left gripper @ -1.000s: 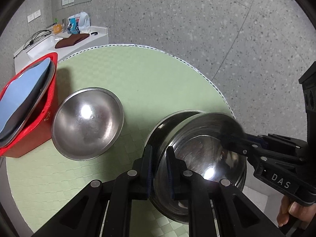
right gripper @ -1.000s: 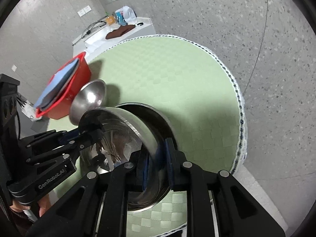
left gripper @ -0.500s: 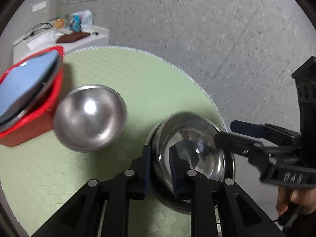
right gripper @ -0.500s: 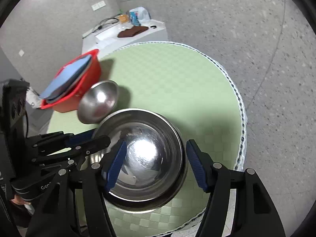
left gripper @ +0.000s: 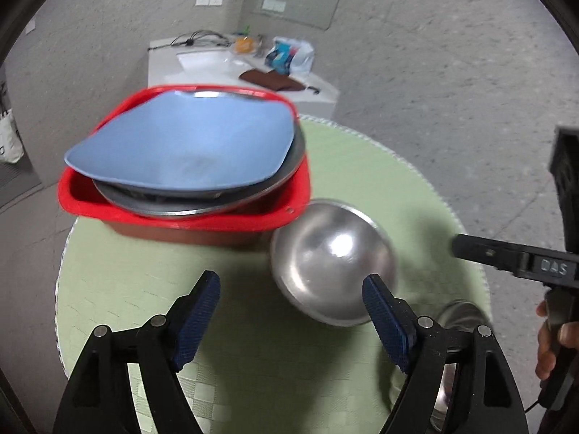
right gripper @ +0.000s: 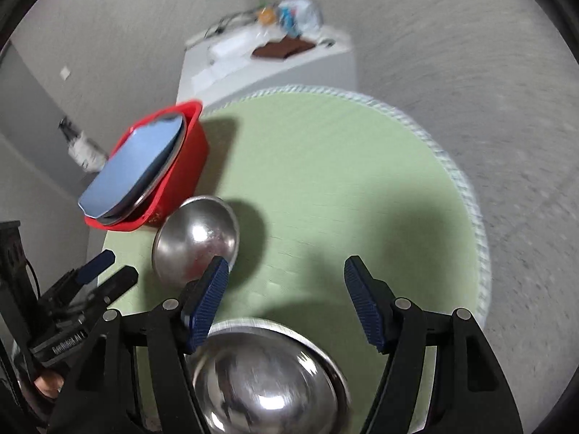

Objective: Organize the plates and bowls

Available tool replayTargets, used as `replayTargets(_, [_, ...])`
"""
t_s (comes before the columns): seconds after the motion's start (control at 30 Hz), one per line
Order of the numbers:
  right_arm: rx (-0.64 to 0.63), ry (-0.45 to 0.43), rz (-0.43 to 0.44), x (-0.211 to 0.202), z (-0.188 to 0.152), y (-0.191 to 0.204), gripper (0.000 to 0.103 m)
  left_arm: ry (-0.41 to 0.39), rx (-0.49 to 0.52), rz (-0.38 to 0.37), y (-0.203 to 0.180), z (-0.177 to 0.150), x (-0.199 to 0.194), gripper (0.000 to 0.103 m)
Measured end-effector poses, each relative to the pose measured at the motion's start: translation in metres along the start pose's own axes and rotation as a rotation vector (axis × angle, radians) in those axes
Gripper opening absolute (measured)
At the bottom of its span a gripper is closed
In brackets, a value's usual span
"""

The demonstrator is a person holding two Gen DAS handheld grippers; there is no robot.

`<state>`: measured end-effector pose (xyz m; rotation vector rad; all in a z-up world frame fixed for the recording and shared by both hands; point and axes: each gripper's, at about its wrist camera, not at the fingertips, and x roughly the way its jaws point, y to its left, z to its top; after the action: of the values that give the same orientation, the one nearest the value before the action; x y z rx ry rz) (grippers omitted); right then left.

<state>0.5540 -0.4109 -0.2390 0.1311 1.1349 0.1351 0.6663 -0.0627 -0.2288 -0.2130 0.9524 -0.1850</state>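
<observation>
A small steel bowl (left gripper: 334, 264) (right gripper: 195, 238) sits on the round green table (left gripper: 253, 343) (right gripper: 343, 181) beside a red tub (left gripper: 188, 220) (right gripper: 181, 177). The tub holds a blue plate (left gripper: 184, 144) (right gripper: 134, 166) on a steel plate (left gripper: 202, 204). Stacked large steel bowls (right gripper: 267, 379) sit at the near table edge; their rim shows in the left wrist view (left gripper: 459, 311). My left gripper (left gripper: 291, 311) is open and empty, in front of the small bowl. My right gripper (right gripper: 286, 303) is open and empty above the stacked bowls.
A white counter (left gripper: 231, 61) (right gripper: 267, 58) with a brown cloth, cables and packages stands behind the table. Grey speckled floor surrounds the table. The right gripper's body (left gripper: 524, 264) shows at the right; the left gripper's body (right gripper: 72, 311) shows at the lower left.
Both grippers have opened and let go of the large bowl, which now rests in the other large bowl. Both have pulled back and up; the left has swung toward the red tub.
</observation>
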Motion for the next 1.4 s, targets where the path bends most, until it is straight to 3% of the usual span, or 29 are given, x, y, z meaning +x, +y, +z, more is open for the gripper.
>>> replayTargets(0.17, [-0.058,0.136,0.055,0.056,0.015,0.014,0.068,0.062,-0.012,0.054,-0.015,0.003,0.031,0.072])
replayTargets(0.23, [-0.071,0.180,0.075,0.072,0.018,0.019,0.067,0.091,-0.003,0.051,-0.020,0.007,0.041,0.055])
replayTargets(0.33, [-0.091,0.239,0.095,0.094,0.020,0.025,0.053,0.136,0.005,0.043,-0.024,0.013,0.058,0.038])
replayTargets(0.43, [-0.097,0.276,0.122,0.104,0.017,0.028,0.031,0.148,0.018,0.014,-0.026,0.018,0.065,0.021])
replayTargets(0.53, [-0.095,0.282,0.155,0.106,0.012,0.030,0.012,0.132,0.033,0.007,-0.026,0.017,0.064,0.019])
replayTargets(0.57, [-0.099,0.280,0.153,0.105,0.011,0.031,0.011,0.134,0.031,0.002,-0.026,0.018,0.064,0.019])
replayTargets(0.77, [-0.073,0.192,0.139,0.072,0.007,0.024,0.009,0.090,0.068,-0.057,-0.032,0.020,0.046,0.019])
replayTargets(1.0, [-0.061,0.038,0.079,0.008,0.001,0.025,0.009,-0.030,0.159,-0.118,-0.047,0.029,-0.002,0.018])
replayTargets(1.2, [-0.023,-0.083,0.033,-0.049,-0.020,0.032,0.009,-0.107,0.251,-0.172,-0.065,0.016,-0.051,0.018])
replayTargets(1.4, [0.034,-0.160,-0.007,-0.087,-0.045,0.030,0.009,-0.120,0.332,-0.228,-0.060,-0.028,-0.095,0.018])
